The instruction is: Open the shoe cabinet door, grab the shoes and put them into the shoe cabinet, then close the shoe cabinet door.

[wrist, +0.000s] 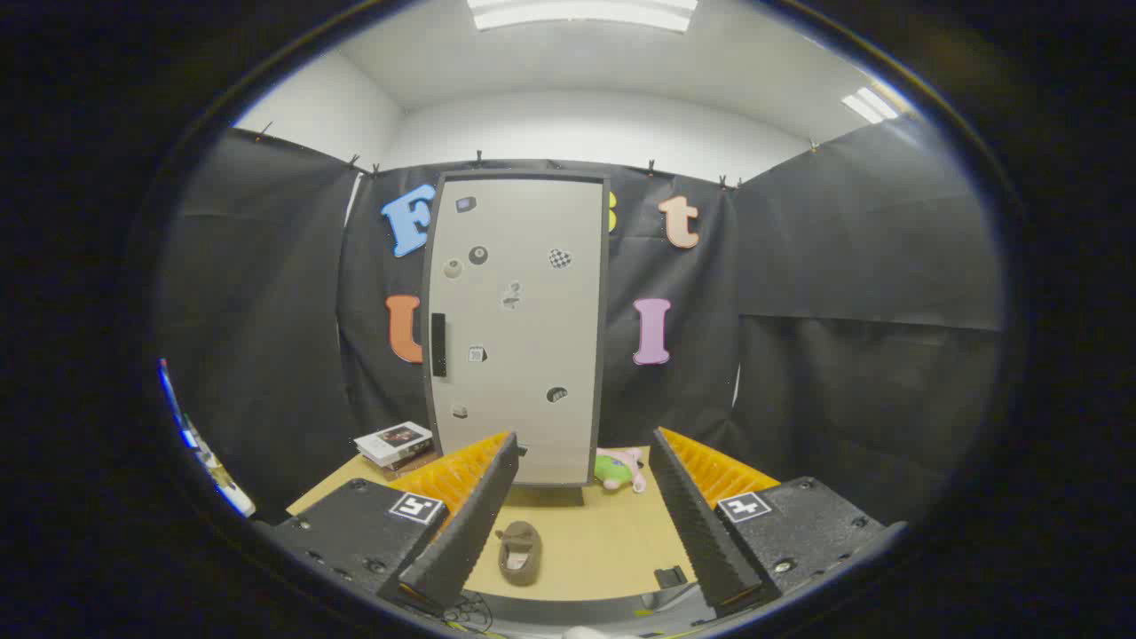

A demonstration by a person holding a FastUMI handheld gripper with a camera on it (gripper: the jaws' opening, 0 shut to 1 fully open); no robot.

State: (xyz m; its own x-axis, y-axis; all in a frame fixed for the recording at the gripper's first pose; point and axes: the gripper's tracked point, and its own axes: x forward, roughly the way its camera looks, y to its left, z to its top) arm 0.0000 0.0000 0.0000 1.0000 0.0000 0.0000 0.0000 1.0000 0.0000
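With the gripper [581, 497] spread wide and empty, the pale flat-fronted shoe cabinet door [515, 328] beyond it is best opened by its dark vertical handle [437, 344], clearing the brown slipper [519, 552] between the fingers.

Matt surfaces showing almost everywhere in the booth.
The shoe cabinet door [517, 328] is looking smooth, matt and plastic-like; the table [603, 541] is showing a dull, wood-like top; the shoe [519, 552] is appearing soft and cloth-like. The gripper [581, 506] is standing open, its fingers [470, 524] showing ribbed, rough-textured inner faces.
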